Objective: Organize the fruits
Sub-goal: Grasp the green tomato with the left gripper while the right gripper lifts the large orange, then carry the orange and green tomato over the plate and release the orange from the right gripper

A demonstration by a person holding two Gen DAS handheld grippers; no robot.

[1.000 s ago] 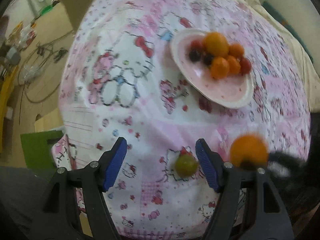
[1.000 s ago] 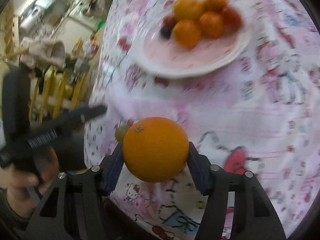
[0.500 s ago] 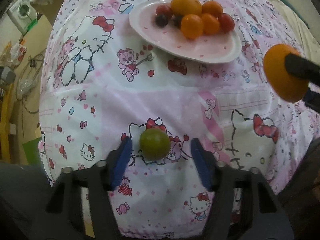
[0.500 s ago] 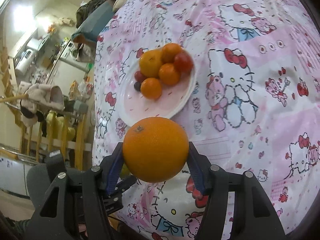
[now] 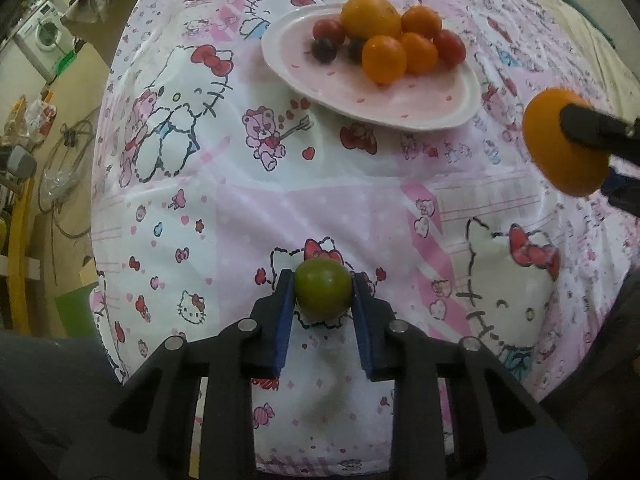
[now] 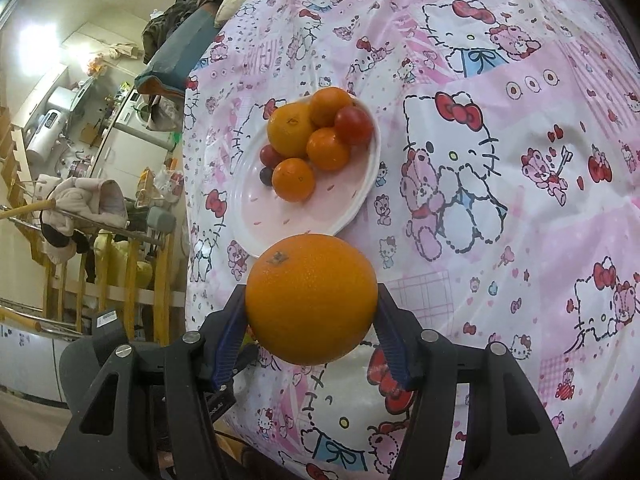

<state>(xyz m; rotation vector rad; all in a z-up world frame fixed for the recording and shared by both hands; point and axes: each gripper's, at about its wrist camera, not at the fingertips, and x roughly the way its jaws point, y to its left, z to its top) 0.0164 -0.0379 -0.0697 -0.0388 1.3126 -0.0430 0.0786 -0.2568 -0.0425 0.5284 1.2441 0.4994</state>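
Note:
My left gripper is shut on a small green fruit that rests on the pink Hello Kitty cloth near the table's front edge. My right gripper is shut on a large orange and holds it above the cloth; the orange also shows at the right of the left wrist view. A white and pink plate at the back holds several oranges, red tomatoes and dark small fruits. In the right wrist view the plate lies just beyond the held orange.
The cloth covers a rounded table whose edge drops off at the left and front. Beyond the edge are a washing machine, floor clutter, and a wooden railing with clothes.
My left gripper has closed its fingers onto the green fruit, which sat between open fingers before. My right gripper with the orange has moved little, and sits slightly farther from the plate.

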